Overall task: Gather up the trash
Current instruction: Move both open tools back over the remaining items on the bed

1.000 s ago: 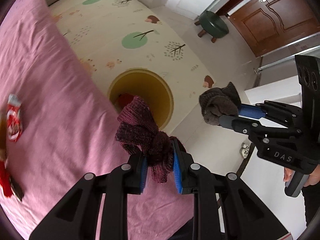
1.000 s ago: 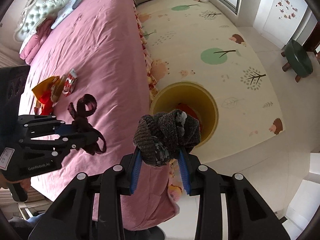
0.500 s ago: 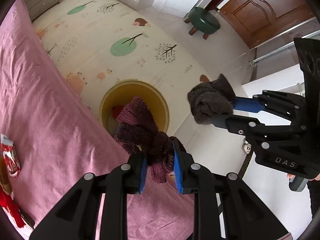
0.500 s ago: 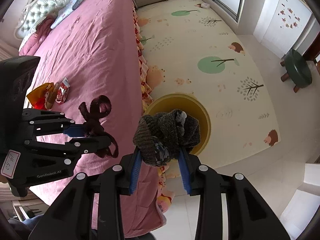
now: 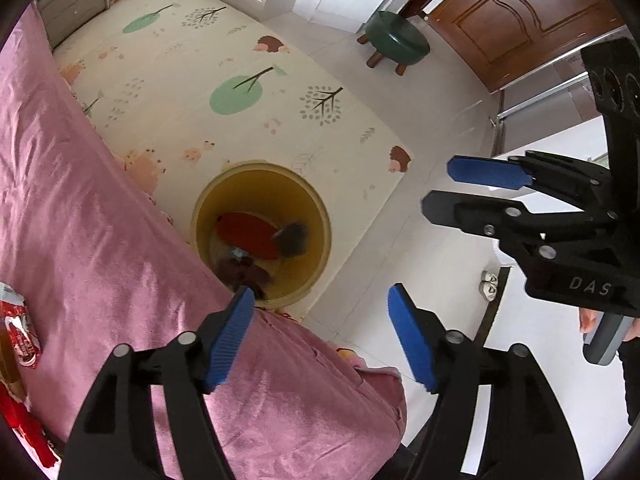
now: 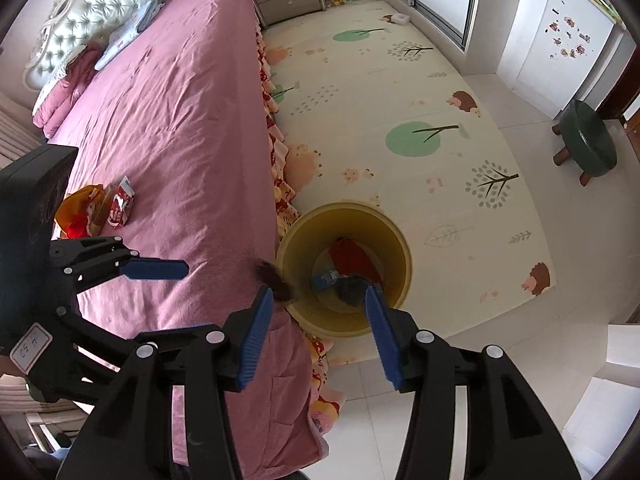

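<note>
A pink bed (image 6: 168,128) fills the left of both views, with a tree-patterned play mat (image 5: 224,80) beside it and a yellow bin (image 5: 316,216) standing on the mat right at the bed's edge. Above the bin, the left gripper (image 5: 320,336) and the right gripper (image 6: 320,320) both point downward with jaws opening and nothing between the blue pads. Inside the bin lie a red item (image 5: 248,234), a blurred grey knit piece (image 5: 292,238) and a maroon knit piece (image 5: 244,274), while red snack wrappers (image 6: 120,204) lie on the bed, well apart from the bin.

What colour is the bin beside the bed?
Yellow; the bin shows best in the left wrist view.
</note>
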Tool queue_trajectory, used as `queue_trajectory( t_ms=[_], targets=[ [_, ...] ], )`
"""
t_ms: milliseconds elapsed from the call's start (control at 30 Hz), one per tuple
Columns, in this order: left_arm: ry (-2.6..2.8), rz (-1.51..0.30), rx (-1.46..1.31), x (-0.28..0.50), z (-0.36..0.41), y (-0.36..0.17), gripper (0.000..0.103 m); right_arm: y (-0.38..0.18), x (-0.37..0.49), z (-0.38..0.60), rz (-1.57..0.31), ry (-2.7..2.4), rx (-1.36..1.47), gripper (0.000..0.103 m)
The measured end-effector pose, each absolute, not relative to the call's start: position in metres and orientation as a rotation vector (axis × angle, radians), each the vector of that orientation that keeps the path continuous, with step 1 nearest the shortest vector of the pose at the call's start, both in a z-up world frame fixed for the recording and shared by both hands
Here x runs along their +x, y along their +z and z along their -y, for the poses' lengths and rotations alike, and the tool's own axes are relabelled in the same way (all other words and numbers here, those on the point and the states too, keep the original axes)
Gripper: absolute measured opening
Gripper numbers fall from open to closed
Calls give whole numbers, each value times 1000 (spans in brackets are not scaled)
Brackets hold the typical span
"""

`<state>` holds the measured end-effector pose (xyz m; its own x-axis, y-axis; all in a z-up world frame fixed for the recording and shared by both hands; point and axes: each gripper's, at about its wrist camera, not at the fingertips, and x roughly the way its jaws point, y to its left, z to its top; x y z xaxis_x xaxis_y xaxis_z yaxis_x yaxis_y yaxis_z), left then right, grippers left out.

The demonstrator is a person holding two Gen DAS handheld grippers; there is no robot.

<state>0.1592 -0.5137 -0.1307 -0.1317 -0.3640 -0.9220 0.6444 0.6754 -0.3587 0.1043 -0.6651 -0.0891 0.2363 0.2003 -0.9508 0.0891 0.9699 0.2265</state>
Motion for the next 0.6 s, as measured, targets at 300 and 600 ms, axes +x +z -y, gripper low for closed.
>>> queue_trajectory(
  t_ms=[300, 600],
  targets=[
    [-851, -1449, 227, 158, 491, -121, 71, -80, 106, 644, -1336, 117, 246, 48],
    [-773, -1435, 170, 157, 445, -108, 73, -65, 120, 599, -1321, 198, 216, 48]
  ],
)
